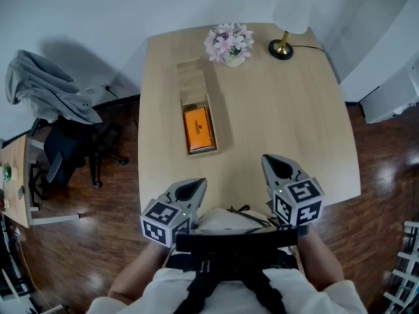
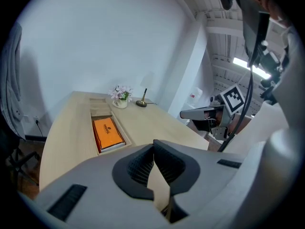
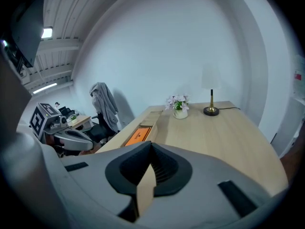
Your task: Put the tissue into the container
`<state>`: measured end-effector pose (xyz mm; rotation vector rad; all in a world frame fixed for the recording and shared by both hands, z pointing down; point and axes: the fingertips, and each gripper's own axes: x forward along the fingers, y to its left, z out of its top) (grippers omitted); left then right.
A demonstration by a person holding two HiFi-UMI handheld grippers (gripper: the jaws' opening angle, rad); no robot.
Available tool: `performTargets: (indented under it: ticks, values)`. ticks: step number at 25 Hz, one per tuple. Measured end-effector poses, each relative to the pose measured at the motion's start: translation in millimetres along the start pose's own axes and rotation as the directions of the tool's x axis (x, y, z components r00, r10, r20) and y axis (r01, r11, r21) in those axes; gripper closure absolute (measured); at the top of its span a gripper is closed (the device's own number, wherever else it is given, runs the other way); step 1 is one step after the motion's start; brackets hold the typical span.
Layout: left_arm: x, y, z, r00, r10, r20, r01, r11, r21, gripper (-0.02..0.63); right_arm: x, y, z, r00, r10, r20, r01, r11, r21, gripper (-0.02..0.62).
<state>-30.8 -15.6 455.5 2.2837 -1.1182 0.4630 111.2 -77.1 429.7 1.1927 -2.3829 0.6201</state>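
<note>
Jaws closed — left gripper (image 1: 198,184), right gripper (image 1: 269,160) abreast over table (image 1: 281,110).

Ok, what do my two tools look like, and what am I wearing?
The left tool and right tool are pale grey shells tapering to a point, with black ribbed pads. Each carries a cube of black-and-white square markers. You wear a white top under black straps.

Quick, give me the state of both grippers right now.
Left gripper: closed, holding nothing.
Right gripper: closed, holding nothing.
</note>
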Motion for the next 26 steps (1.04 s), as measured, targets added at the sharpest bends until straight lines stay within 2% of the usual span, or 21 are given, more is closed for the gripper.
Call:
performTargets:
  ticks: [8, 26]
  values:
    - [1.0, 0.4, -0.8, 1.0, -0.006, -0.007, 0.006, 1.0, -0.004, 0.606, 1.9, -2.9, -6.6, 0.999, -0.022, -0.031, 0.021, 1.0, -0.019, 0.592]
    - [2.7, -0.6, -6.4, 0.999, -0.025, -0.032, 0.024, 1.0, -0.002, 0.606, 10.9, -0.1, -22.6, 0.996, -0.014, -0.091, 0.008, 0.998, -0.063, 0.592]
